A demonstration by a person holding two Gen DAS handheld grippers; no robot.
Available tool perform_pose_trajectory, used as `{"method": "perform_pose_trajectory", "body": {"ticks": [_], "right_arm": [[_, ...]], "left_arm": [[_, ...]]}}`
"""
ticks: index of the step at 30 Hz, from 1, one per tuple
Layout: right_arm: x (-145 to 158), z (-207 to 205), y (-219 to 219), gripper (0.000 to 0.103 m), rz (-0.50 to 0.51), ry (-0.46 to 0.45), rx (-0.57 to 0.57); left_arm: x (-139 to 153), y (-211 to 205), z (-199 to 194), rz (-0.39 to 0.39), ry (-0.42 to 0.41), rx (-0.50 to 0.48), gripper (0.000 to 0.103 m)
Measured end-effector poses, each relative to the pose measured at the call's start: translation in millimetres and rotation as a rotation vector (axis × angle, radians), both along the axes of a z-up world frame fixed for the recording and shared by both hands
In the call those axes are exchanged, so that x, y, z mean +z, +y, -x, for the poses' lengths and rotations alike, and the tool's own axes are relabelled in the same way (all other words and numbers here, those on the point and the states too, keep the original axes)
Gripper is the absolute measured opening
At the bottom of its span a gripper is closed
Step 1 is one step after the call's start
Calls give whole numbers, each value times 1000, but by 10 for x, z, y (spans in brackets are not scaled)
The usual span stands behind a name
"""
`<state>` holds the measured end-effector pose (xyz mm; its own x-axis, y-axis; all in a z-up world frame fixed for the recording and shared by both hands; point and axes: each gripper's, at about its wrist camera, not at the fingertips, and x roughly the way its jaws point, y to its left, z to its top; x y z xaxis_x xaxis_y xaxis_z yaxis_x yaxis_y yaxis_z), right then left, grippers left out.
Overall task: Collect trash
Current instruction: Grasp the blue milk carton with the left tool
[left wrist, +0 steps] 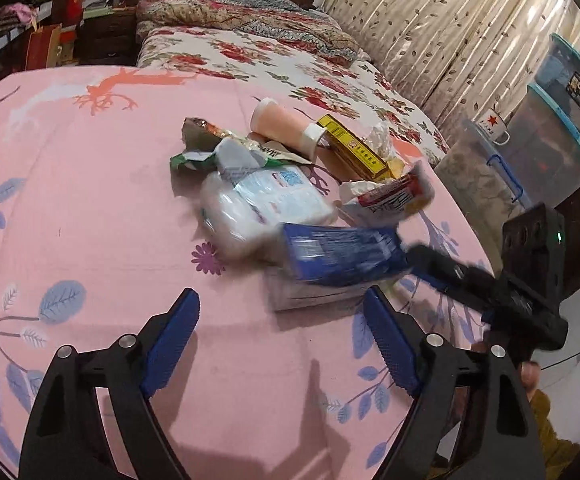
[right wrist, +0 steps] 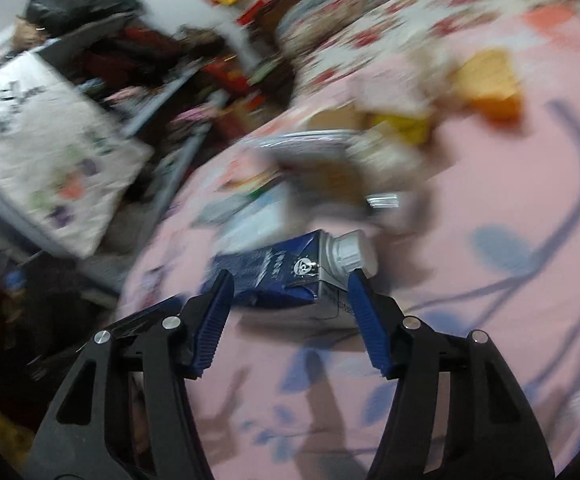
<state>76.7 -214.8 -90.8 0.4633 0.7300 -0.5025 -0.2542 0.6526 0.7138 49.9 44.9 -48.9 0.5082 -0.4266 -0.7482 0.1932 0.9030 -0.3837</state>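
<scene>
Pink leaf-print bedsheet; floral quilt; beige curtain; stacked plastic bins; star mug.

Red star on the mug; other print seems illegible.

Pink bedspread, trash pile

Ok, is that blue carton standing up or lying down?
Lying down. The blue carton rests on its side on the pink bedsheet, its white cap pointing sideways, between the right tool's open fingers.
</scene>
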Motion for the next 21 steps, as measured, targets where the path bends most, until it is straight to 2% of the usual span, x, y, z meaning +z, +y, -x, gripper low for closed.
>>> {"method": "perform_pose_trajectory", "body": {"ticks": [3,5,10,15,18,21], "right_arm": [[39,180,83,62,-25,-36,89],[66,272,60,62,-29,-52,95],[175,285,-180,62,60,-82,-35],[49,75,-301,62,35,-18,-91],[-31,18,-234,62,-19,15,-68],[-72,39,-135,62,5,18,-59]], "left_arm": [[12,66,-25,5,3,15,79],[17,89,-34,4,1,19,80],[-27,74,-72,18,24,12,80],[-42,34,-87,29,30,-1,80],[-45,-14,-128,17,15,-7,80],[-87,-68,-179,46,39,-29,79]]}}
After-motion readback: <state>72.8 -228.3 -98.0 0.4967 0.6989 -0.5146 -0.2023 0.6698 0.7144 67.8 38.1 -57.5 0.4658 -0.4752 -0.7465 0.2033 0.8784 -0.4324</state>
